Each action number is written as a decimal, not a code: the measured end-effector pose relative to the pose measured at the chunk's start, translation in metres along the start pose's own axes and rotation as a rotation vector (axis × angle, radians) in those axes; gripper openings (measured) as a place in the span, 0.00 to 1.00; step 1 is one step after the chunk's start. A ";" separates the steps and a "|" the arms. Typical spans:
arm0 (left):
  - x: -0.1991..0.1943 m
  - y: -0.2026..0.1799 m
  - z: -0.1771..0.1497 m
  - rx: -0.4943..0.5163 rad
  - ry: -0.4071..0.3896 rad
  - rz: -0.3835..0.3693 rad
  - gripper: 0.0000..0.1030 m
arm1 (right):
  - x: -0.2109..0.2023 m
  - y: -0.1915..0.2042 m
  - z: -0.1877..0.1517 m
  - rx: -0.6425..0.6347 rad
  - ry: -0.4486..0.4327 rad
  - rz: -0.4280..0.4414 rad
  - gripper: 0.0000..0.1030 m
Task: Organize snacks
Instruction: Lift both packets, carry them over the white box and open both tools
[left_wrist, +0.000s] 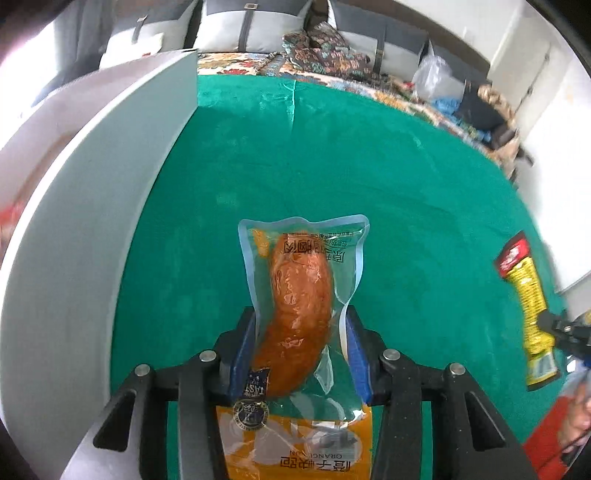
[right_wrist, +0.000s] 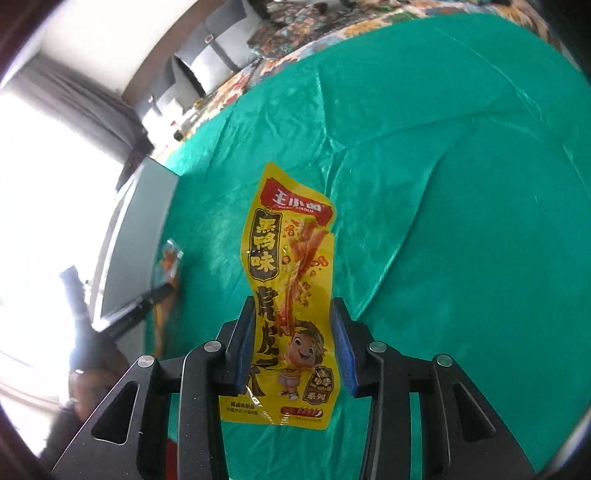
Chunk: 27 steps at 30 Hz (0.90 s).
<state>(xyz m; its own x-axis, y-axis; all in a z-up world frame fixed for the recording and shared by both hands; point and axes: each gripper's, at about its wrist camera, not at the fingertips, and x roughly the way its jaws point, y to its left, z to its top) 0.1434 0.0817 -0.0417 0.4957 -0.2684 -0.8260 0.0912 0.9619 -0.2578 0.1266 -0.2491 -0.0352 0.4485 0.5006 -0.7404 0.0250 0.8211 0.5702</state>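
Item one: left tool (left_wrist: 301, 347), closed on a clear vacuum pouch (left_wrist: 301, 295) with an orange-brown sausage-shaped snack inside. I have it pinched across its lower middle, blue pads against both side seams, so the upper half stands free above the green cloth (left_wrist: 369, 166) on the bench.

Item two: right tool (right_wrist: 293, 347), clamped on a yellow snack packet (right_wrist: 290, 295), gripped at mid-length, printed face toward the camera, its top curling over.

Destination, as I judge it: the white box wall (left_wrist: 110, 184) just left of the pouch.

Pose: both tools tilted steeply downward, each load lifted clear of the cloth.
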 end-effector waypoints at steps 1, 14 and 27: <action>-0.010 0.002 -0.003 -0.023 -0.012 -0.025 0.43 | -0.004 0.000 -0.002 0.013 0.000 0.021 0.39; -0.185 0.107 0.041 -0.166 -0.256 -0.031 0.47 | -0.011 0.195 0.030 -0.203 0.011 0.311 0.39; -0.162 0.238 -0.004 -0.265 -0.201 0.400 0.75 | 0.138 0.413 -0.033 -0.610 0.101 0.256 0.66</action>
<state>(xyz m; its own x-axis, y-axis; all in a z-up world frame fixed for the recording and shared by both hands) 0.0814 0.3544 0.0290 0.6051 0.1579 -0.7803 -0.3486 0.9337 -0.0813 0.1690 0.1679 0.0860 0.2862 0.6993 -0.6550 -0.5944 0.6658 0.4510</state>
